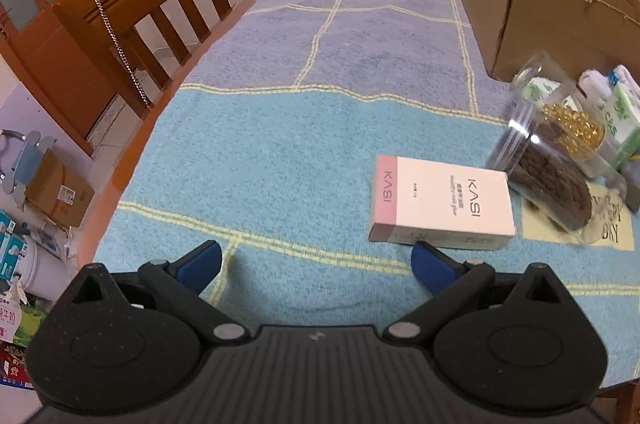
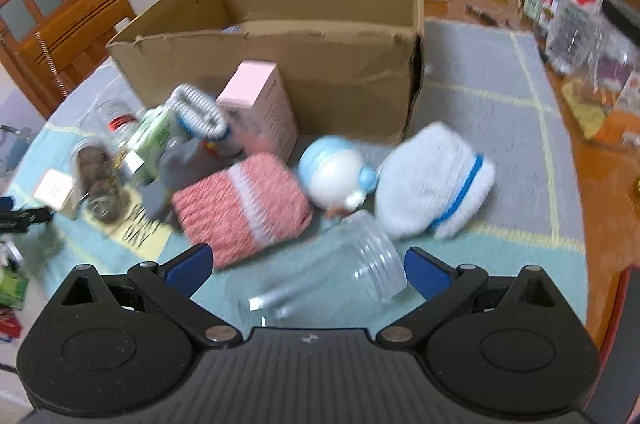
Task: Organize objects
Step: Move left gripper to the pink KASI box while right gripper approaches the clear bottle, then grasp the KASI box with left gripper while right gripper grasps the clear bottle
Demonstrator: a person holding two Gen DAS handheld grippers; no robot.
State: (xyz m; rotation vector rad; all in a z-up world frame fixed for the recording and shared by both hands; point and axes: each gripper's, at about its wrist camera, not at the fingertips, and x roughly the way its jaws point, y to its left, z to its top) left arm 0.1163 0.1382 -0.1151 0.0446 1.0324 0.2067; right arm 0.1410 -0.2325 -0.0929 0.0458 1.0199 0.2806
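Observation:
My left gripper [image 1: 316, 260] is open above the blue towel, with nothing between its blue pads. A pink KASI box [image 1: 442, 202] lies flat just beyond its right fingertip. A clear jar of brown pieces [image 1: 548, 180] lies on its side to the right of that box. My right gripper [image 2: 306, 266] is open, and an empty clear glass jar [image 2: 320, 276] lies on its side between its fingers, not gripped. Beyond it lie a red-and-white knit piece [image 2: 240, 204], a blue-and-white toy figure [image 2: 336, 172] and a pale blue knit piece [image 2: 432, 180]. An open cardboard box [image 2: 320, 64] stands behind them.
A pink carton [image 2: 260, 104], a green packet [image 2: 156, 140] and small jars [image 2: 96, 180] crowd the left of the pile. Bottles and jars [image 2: 576, 16] line the table's right edge. A wooden chair [image 1: 132, 12] stands at the left table edge; boxes [image 1: 60, 192] sit on the floor.

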